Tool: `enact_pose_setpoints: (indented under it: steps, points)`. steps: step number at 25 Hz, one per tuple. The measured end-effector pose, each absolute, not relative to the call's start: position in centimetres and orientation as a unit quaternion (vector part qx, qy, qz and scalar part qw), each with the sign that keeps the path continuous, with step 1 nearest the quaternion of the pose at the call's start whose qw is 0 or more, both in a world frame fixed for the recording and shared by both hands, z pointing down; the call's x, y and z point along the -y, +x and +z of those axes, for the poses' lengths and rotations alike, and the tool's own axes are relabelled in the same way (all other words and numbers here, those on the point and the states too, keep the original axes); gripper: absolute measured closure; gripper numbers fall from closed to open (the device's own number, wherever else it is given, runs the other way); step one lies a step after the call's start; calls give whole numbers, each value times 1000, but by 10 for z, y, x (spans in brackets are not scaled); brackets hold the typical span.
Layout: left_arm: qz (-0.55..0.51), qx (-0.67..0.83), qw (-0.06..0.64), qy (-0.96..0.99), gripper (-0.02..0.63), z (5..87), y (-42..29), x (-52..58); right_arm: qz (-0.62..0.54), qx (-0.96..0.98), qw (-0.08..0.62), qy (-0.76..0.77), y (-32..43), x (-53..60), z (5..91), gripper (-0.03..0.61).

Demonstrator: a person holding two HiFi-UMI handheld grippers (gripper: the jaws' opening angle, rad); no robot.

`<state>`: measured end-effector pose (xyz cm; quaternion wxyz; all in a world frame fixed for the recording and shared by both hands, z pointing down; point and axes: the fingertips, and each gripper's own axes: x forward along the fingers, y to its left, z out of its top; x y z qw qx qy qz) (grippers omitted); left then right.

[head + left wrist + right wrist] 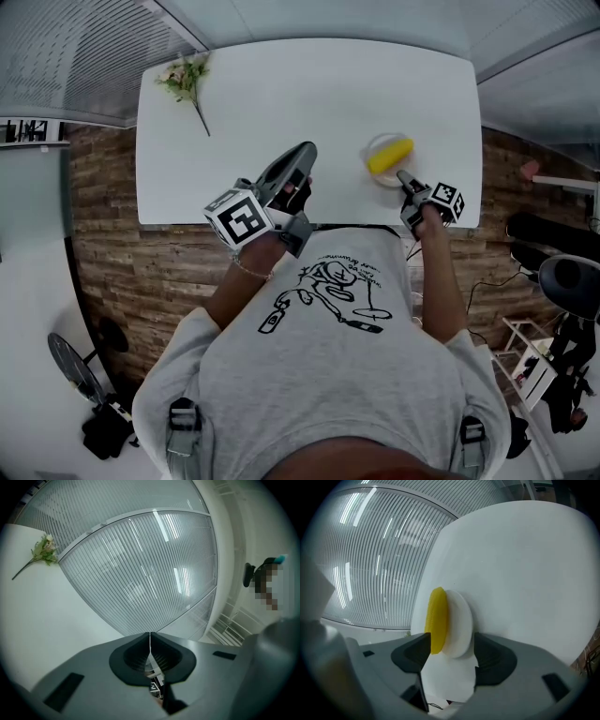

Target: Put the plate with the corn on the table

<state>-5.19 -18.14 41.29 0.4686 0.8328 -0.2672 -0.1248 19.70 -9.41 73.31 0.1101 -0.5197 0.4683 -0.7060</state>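
The small round white plate [460, 620] carrying the yellow corn cob [437, 618] sits on the white table [281, 94], on the right and close to its near edge. Your right gripper [450, 651] has its jaws apart, straddling the plate's near rim; your left gripper [150, 641] is closed on nothing. Expect a light, stiff, slick plate and a cob that rolls: pinch the rim and keep it level

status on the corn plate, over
Left gripper shut, empty. Right gripper open, jaws astride plate rim. Plate with corn rests on table. Flower sprig far off.
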Motion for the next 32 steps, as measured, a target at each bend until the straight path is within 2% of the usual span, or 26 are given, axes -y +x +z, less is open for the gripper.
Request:
enact_pose_setpoints:
  steps: [9,18,23,32]
  points:
    - [-116,276,470,830,592,420,-44,186,-629,-561,46,-537,199,102,693,418]
    - [-102,291,428,849,594,415,-25,188,-460,-689,-38,-558,204,128,600,543]
    - [-70,315,356,877,594,405,-15,188,-369,-734,-65,-566,202,137,546,570]
    - [-37,334,245,910,593,382,8,186,-184,-786,-121,-578,190,143,450,571]
